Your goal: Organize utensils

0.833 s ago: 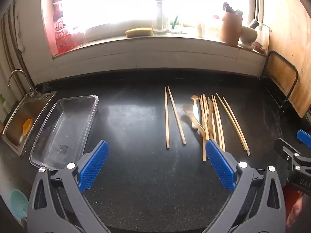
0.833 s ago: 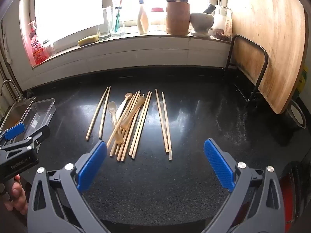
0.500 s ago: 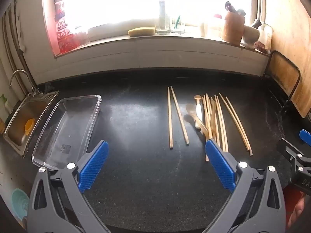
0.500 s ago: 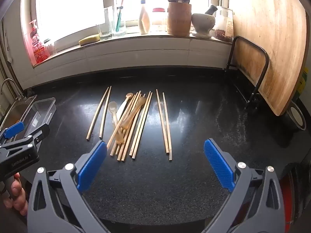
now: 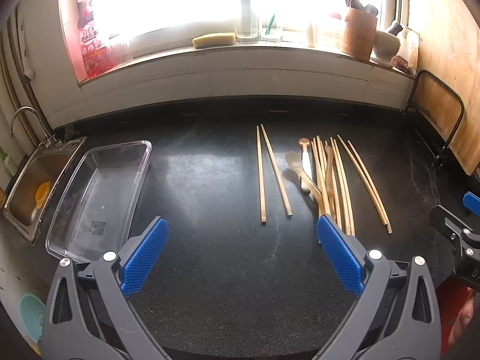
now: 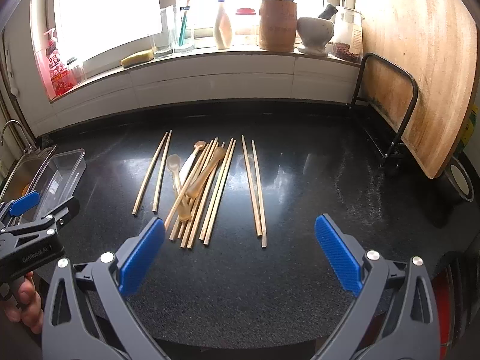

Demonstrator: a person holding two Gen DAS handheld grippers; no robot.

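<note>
Wooden chopsticks lie on the black counter: a left pair (image 5: 271,174) (image 6: 153,171), a middle heap (image 5: 333,180) (image 6: 207,189) mixed with spoons (image 5: 306,168) (image 6: 183,180), and a right pair (image 5: 367,180) (image 6: 255,186). A clear plastic tray (image 5: 99,192) (image 6: 60,171) stands empty at the left by the sink. My left gripper (image 5: 240,252) is open and empty, above the counter in front of the left pair. My right gripper (image 6: 240,255) is open and empty, in front of the heap and right pair. Each gripper shows at the edge of the other's view.
A steel sink (image 5: 33,186) lies left of the tray. A wooden board in a black rack (image 6: 420,75) leans at the right. The windowsill holds a sponge (image 5: 213,39), glasses, bottles, a wooden utensil holder (image 6: 277,24) and a mortar (image 6: 315,34).
The left wrist view has shifted slightly, so the tray and chopsticks sit a little further right in it. The right wrist view has barely changed. Both grippers stay open.
</note>
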